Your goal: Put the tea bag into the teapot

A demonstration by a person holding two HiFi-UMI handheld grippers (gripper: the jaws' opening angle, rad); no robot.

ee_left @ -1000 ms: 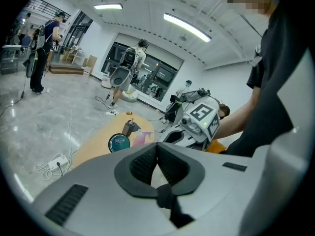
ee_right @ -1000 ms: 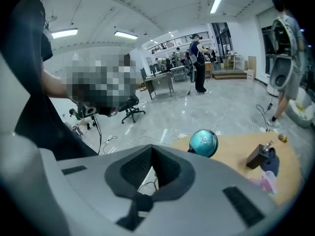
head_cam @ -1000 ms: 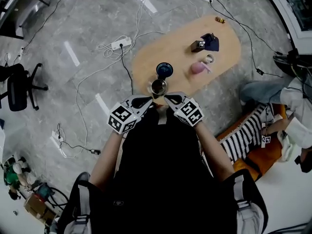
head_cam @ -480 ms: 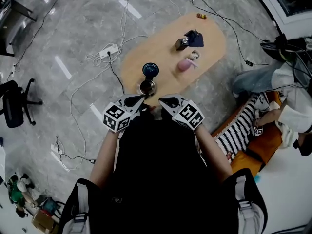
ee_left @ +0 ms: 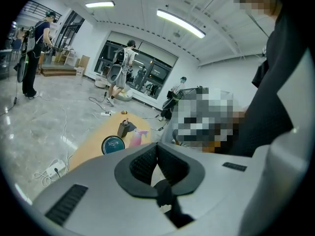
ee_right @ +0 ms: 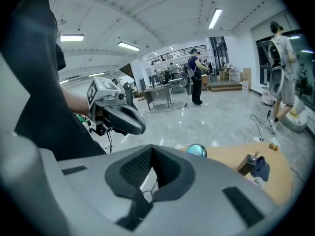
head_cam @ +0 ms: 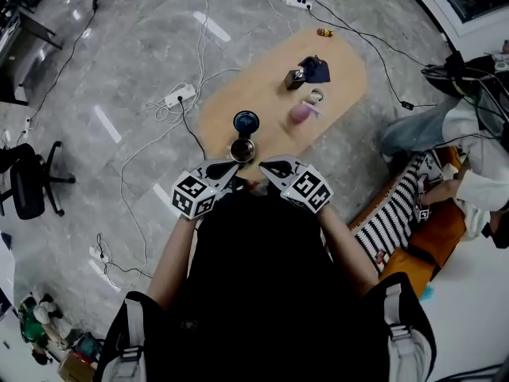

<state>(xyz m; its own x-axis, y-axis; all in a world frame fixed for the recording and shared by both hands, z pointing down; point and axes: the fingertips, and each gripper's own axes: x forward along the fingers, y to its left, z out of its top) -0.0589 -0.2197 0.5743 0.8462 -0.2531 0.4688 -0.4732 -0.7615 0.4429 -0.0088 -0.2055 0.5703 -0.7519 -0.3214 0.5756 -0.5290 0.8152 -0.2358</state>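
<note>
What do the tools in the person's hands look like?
Both are grey with dark bumpy pads inside. The left tool and the right tool each carry a white cube covered in black square markers. The person wears a black short-sleeved top.

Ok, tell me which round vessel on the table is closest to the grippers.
The shiny metal pot at the table's near edge, just ahead of the left gripper and right gripper; the blue round one sits beyond it.

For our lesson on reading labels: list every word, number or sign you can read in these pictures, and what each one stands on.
Blue round lid: pale print, too blurred to read.
Left marker cube and right marker cube: square patterns only, no letters.
No other text shows.
</note>
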